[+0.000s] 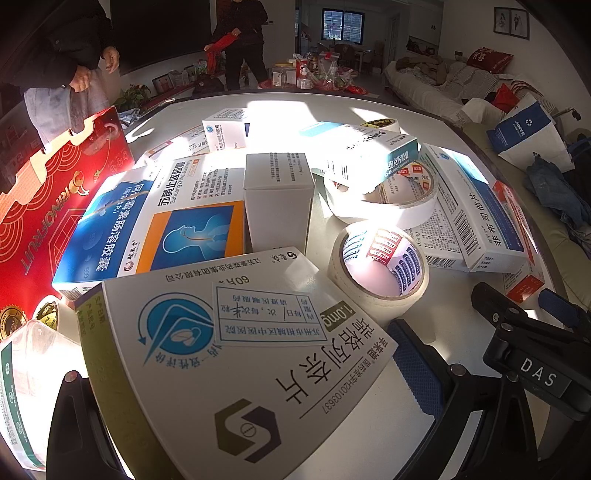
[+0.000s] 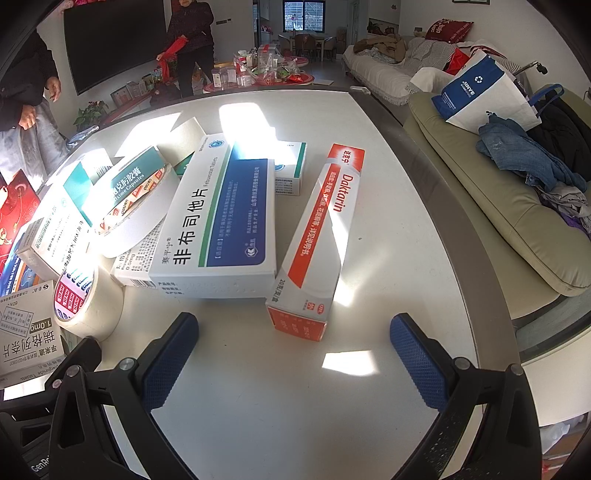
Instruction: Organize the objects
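Left fingers [image 1: 417,373] clamp one medicine box [image 1: 236,354]; right fingers [image 2: 173,354] apart near three tape rolls [image 2: 86,306].

A home living room. A white table [image 2: 295,387] fills the lower middle of both views, strewn with medicine boxes [image 2: 221,214] and tape rolls [image 2: 92,310]. At the right edge sits a pale sofa [image 2: 491,192] heaped with clothes [image 2: 524,155] and a shopping bag [image 2: 480,92]. Upper left hangs a dark TV [image 2: 114,40] on the wall. Top centre, a window [image 2: 303,14] stands behind dining chairs [image 2: 306,42]. Two people [image 2: 192,40] stand at upper left, and framed pictures [image 1: 511,22] hang at upper right of the left view.
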Demonstrator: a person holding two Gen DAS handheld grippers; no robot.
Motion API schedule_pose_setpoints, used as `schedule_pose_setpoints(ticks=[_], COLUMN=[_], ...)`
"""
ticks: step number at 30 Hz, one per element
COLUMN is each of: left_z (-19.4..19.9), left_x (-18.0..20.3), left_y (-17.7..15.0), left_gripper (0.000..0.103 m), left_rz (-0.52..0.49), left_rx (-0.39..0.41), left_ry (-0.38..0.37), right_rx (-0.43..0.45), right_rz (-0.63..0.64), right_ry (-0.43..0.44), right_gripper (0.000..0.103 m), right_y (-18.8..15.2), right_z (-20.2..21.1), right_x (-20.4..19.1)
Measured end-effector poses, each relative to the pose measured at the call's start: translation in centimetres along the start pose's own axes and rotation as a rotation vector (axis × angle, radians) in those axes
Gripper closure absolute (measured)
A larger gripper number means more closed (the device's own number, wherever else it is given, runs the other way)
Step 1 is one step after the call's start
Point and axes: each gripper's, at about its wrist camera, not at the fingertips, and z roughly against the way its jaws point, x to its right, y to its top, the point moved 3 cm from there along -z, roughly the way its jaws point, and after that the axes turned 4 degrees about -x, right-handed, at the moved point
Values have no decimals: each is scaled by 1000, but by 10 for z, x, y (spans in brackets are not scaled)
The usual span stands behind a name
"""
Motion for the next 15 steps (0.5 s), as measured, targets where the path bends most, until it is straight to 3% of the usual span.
schedule_pose_setpoints(ticks=[15], left_z=[0], left_x=[0], left_y=[0], left_gripper=[0], left_rz=[-1], left_rx=[0], left_ry=[-1], right_rx=[0], right_rz=[-1], right_ry=[-1], right_gripper=[0], right_y=[0], right_z=[0], right_x=[0])
